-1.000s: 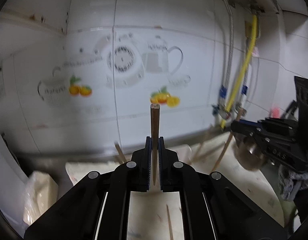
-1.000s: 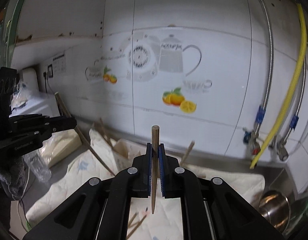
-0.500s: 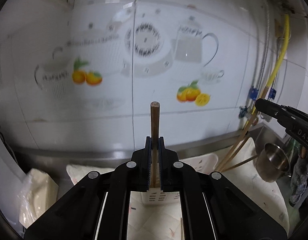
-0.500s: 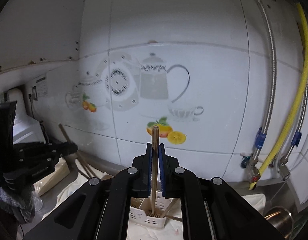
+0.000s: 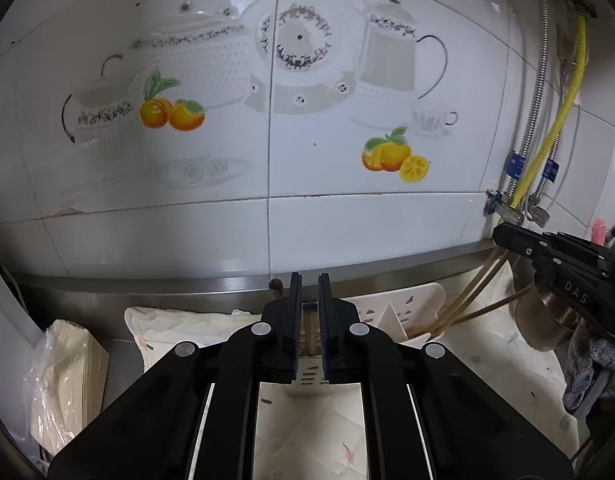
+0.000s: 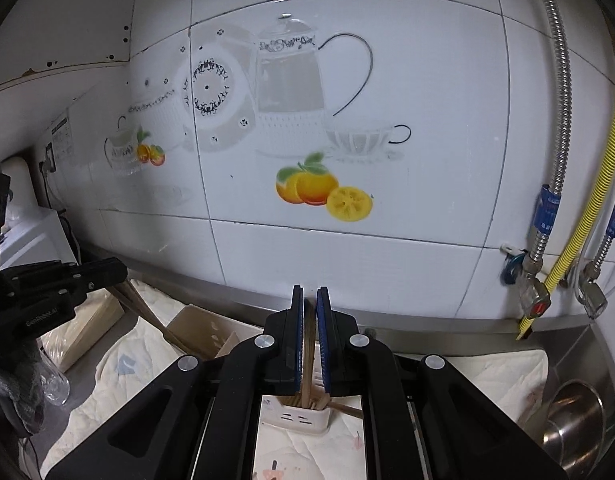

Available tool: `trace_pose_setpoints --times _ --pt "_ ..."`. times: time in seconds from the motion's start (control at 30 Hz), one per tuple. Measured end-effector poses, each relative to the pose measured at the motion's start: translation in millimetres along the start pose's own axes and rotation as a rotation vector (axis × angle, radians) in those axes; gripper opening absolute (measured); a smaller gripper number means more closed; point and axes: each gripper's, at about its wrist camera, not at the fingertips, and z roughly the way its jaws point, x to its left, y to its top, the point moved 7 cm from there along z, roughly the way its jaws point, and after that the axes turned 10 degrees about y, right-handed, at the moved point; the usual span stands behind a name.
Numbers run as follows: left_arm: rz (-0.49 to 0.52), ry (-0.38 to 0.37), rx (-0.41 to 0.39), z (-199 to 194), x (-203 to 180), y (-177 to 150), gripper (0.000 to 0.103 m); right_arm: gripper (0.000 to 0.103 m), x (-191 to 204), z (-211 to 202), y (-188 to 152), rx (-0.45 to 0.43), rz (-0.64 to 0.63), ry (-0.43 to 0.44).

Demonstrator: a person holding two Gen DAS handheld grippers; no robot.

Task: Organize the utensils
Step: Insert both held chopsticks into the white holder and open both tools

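Left wrist view. Left gripper (image 5: 309, 280): points down and forward at the white slotted plastic utensil holder (image 5: 399, 312) and sits directly over it. Shows only a slim gap between the black ribbed pads, so reads as all but closed. Pale wooden strips in that gap; cannot tell whether gripped or standing in the holder behind.

Holder: stands on the cream quilted cloth (image 5: 307, 432), close to the steel ledge under the white tiled wall printed with teapots and oranges (image 5: 267, 220). Holds several long wooden chopsticks (image 5: 467, 300) in its right-hand compartment, leaning out to the right.

Right gripper (image 5: 503, 236): enters from the right edge, tip above those leaning chopsticks. Carried by a hand in a grey knit glove (image 5: 591, 364). Behind it, a round steel cup (image 5: 547, 320) on the cloth.

Far left: a clear-wrapped stack of beige paper (image 5: 63, 368), off the cloth.

Right wrist view. Right gripper: blue pads close together with one brown wooden chopstick (image 6: 306, 360) upright between them, its lower end down in the holder among other sticks. Sits nearer the left pad; cannot confirm that both pads press on it. Top end level with the fingertips, not above them.

Right of wall: yellow corrugated hose (image 6: 579, 216) beside braided metal lines.
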Motion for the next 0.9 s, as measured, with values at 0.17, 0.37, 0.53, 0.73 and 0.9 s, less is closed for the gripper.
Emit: trace_pose_setpoints --times 0.17,0.37,0.53,0.73,0.9 --pt "-0.005 0.008 -0.03 -18.8 0.8 1.1 0.028 0.013 0.0 -16.5 3.5 -0.023 -0.006 -0.01" --pt "-0.01 0.011 -0.064 -52.1 2.1 -8.0 0.035 0.022 8.4 -52.2 3.6 -0.056 -0.023 -0.008" --pt "-0.018 0.024 -0.075 -80.7 7.3 -33.6 0.043 0.024 20.8 -79.7 -22.2 -0.048 -0.024 0.005" --pt "-0.036 0.023 -0.054 -102.2 13.3 -76.0 0.045 0.025 37.7 -94.3 -77.0 0.004 0.001 0.04" --pt "-0.046 0.039 -0.026 -109.4 15.5 -116.9 0.048 0.025 54.0 -97.0 -129.5 0.065 0.026 0.06"
